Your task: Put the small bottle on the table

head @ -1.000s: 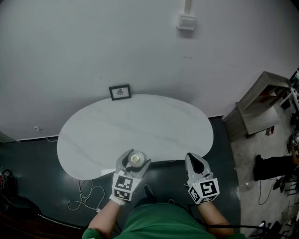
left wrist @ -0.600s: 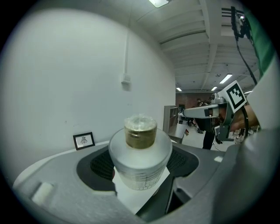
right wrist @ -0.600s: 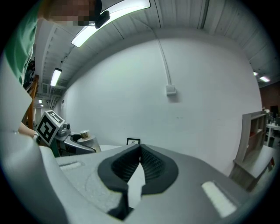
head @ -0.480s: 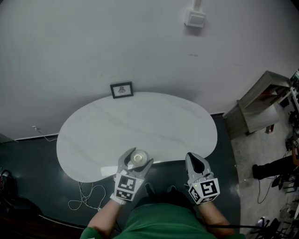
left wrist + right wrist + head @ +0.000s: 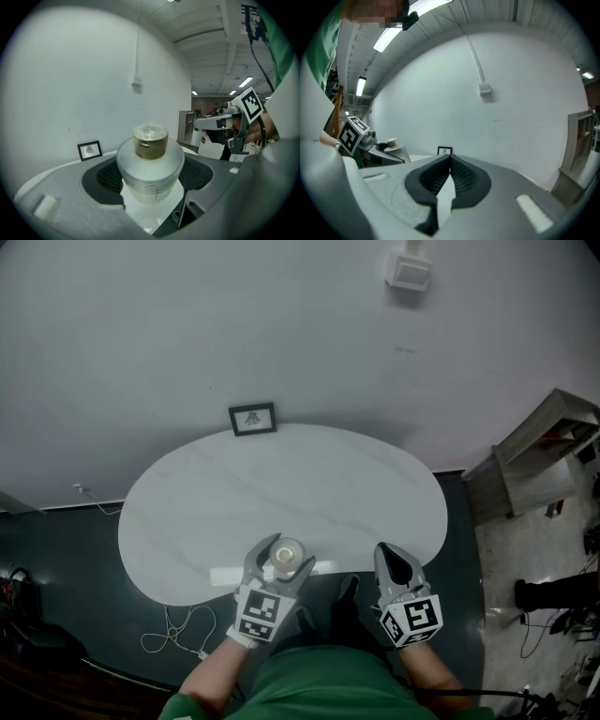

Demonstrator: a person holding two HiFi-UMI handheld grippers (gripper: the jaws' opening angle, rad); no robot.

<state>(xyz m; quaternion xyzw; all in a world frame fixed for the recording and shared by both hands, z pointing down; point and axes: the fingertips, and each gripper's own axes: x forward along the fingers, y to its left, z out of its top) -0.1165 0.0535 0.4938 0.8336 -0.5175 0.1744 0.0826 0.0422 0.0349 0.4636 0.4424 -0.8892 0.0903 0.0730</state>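
A small frosted bottle (image 5: 150, 166) with a gold neck and clear cap stands upright between the jaws of my left gripper (image 5: 150, 180), which is shut on it. In the head view the bottle (image 5: 287, 557) and left gripper (image 5: 279, 568) hover over the near edge of the white oval table (image 5: 216, 502). My right gripper (image 5: 394, 563) is at the table's near right edge, shut with nothing in it. In the right gripper view its pads (image 5: 461, 176) meet at the tip, and the bottle (image 5: 393, 143) shows at far left.
A small framed picture (image 5: 253, 418) stands at the table's far edge against the white wall. A wall box (image 5: 410, 270) hangs above. A wooden shelf unit (image 5: 539, 451) stands to the right. A white cable (image 5: 173, 638) lies on the dark floor at left.
The left gripper with the bottle has moved slightly forward and to the right over the table edge. The right gripper has barely moved.
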